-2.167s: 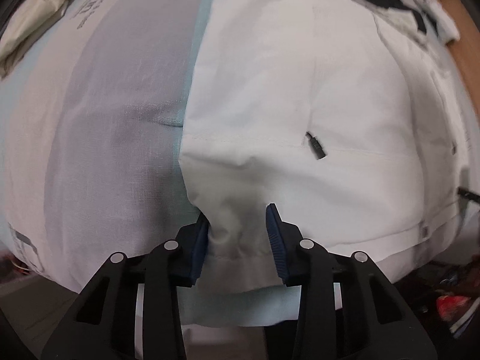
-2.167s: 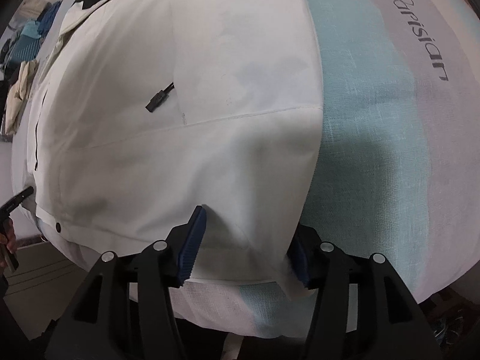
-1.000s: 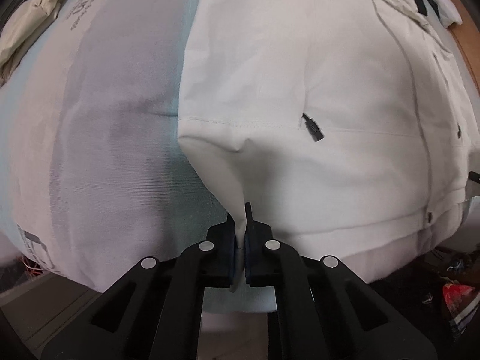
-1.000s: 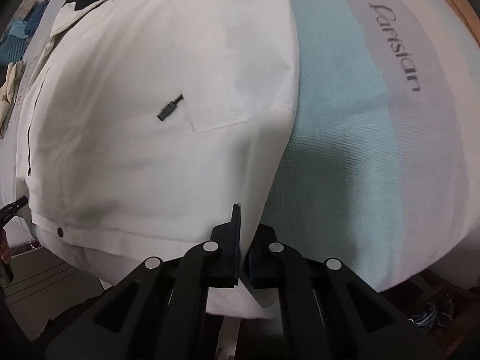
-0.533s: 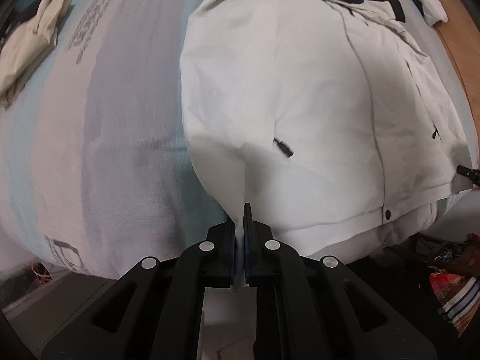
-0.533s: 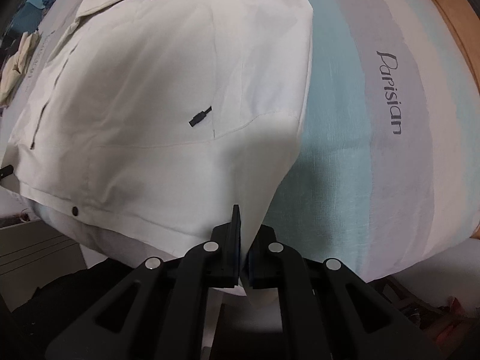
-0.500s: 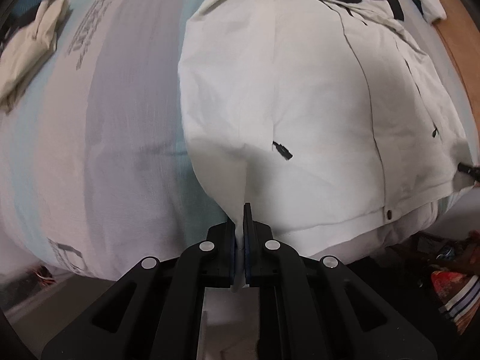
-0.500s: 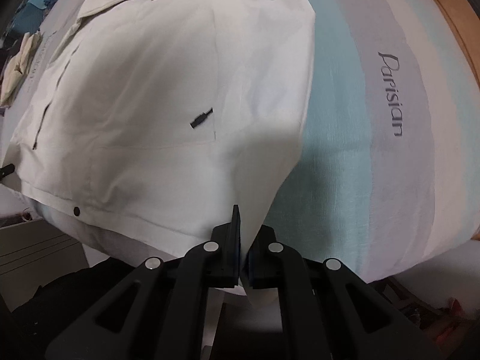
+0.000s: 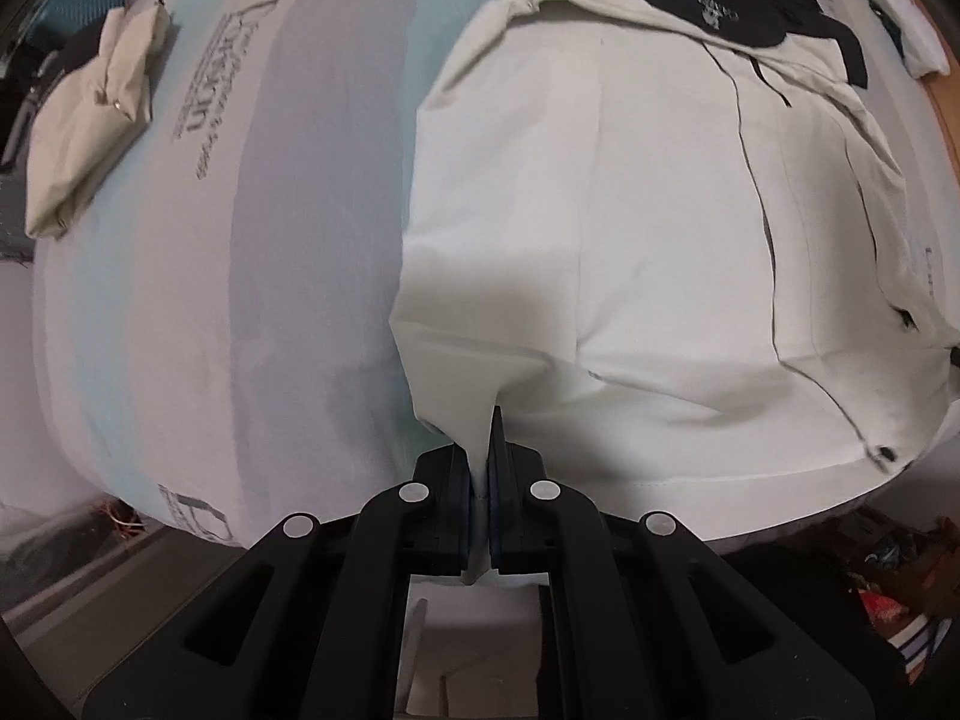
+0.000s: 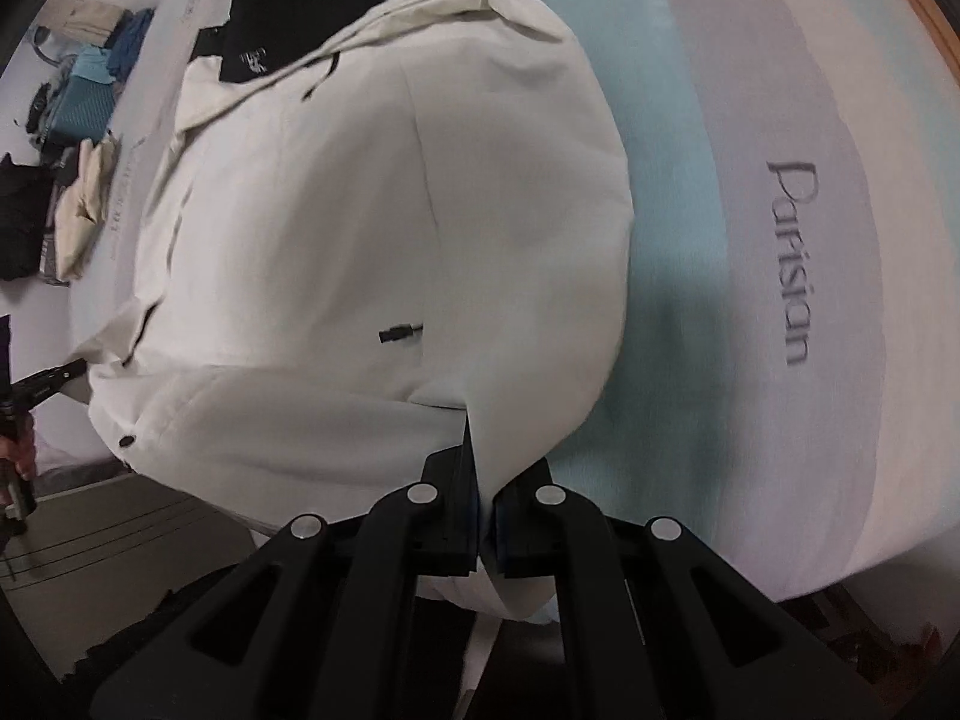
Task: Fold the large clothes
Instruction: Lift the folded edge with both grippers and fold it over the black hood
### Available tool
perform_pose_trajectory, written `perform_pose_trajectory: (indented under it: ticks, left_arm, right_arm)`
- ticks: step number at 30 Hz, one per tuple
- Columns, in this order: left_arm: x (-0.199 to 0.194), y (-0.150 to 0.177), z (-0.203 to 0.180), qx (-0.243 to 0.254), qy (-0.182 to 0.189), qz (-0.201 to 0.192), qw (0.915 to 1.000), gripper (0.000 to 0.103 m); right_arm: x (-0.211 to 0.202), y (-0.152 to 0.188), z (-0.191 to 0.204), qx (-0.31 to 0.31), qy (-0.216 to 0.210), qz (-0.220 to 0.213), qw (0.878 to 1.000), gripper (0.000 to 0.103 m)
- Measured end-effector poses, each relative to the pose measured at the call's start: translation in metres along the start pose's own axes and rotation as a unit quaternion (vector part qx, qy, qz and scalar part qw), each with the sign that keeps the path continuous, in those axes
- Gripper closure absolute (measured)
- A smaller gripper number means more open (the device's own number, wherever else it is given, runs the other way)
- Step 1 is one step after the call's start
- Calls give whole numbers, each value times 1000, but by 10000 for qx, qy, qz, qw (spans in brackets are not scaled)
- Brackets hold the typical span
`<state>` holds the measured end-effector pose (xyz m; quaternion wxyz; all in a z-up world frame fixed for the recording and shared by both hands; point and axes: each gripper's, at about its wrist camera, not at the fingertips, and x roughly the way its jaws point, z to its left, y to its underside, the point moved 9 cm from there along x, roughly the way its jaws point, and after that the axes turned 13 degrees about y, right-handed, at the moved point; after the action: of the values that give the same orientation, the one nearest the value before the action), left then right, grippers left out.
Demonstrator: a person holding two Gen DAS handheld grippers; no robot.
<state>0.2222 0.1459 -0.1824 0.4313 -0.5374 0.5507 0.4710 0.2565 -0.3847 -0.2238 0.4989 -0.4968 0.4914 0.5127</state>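
Left wrist view: my left gripper [image 9: 480,480] pinches the white jacket's [image 9: 600,240] hem corner.
Right gripper [image 10: 483,492]: clamped on the opposite hem corner.
Jacket: spread over the striped bedsheet [image 9: 270,240].
Nearby: beige folded garment [image 9: 90,114], well apart.
Edges: bare sheet flanks both sides.

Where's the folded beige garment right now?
In the left wrist view, the folded beige garment lies at the far left of the striped bedsheet, beside its printed lettering, well apart from the white jacket.
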Motion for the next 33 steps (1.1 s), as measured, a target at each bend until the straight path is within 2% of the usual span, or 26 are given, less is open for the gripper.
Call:
perform_pose_trajectory:
  ticks: [7,16,24,28,33]
  left_arm:
    - [-6,-38,5,-159,-20,-186,9997,100]
    - [-10,-93,8,-90,166,-405,9990,100]
    - [-22,-162,3,267,308,-621,9972,100]
    - [-25,-198,-4,622,189,-765,9949,100]
    - [-30,-241,-11,747,249,-970,9922,100]
  right_arm:
    - [0,-35,-2,-99,-93,-3,9999,101]
    - [-12,-95,6,-204,185,-155,9995,101]
    - [-25,-152,1,-97,432,-291,9986,101]
    - [-33,-193,2,-189,683,-567,9959,101]
    - [-34,-228,-1,-142,907,-729,9931,101]
